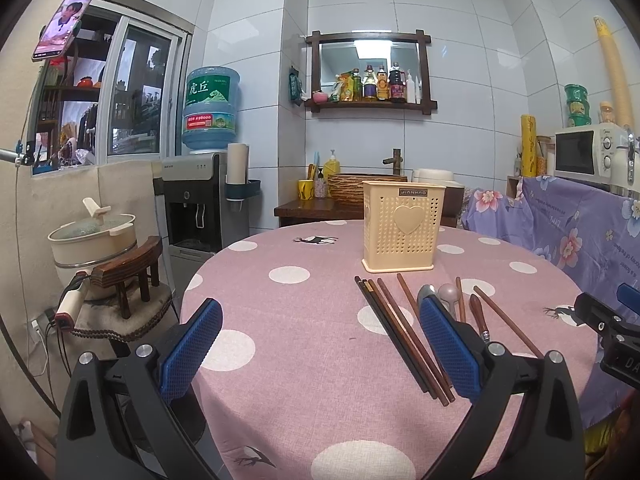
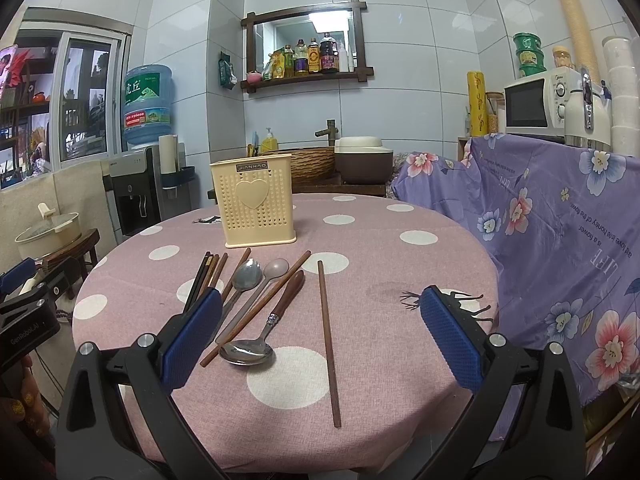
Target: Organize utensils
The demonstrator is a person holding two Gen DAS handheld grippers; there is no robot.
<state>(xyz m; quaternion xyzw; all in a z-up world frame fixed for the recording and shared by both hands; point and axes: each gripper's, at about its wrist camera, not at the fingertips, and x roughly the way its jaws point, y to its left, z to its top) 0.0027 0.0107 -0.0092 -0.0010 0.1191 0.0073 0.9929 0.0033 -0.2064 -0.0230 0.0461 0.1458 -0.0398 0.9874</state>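
Observation:
A cream perforated utensil holder [image 1: 403,227] [image 2: 254,205] with a heart stands upright on the round pink dotted table [image 1: 304,352] [image 2: 376,248]. In front of it lie several wooden chopsticks [image 1: 400,336] [image 2: 210,274], a steel spoon [image 2: 246,276], a pinkish spoon [image 2: 274,270] [image 1: 448,293] and a wood-handled spoon [image 2: 262,336]. One chopstick [image 2: 329,340] lies apart to the right. My left gripper [image 1: 320,344] is open above the table, left of the chopsticks. My right gripper [image 2: 320,332] is open over the single chopstick and the wood-handled spoon. Neither holds anything.
A purple floral cloth [image 2: 552,240] covers furniture on the right, under a microwave [image 2: 536,100]. On the left stand a water dispenser [image 1: 200,200], a pot [image 1: 94,236] and a small wooden stool [image 1: 128,272]. Behind the table is a basket [image 2: 308,162] on a dark counter.

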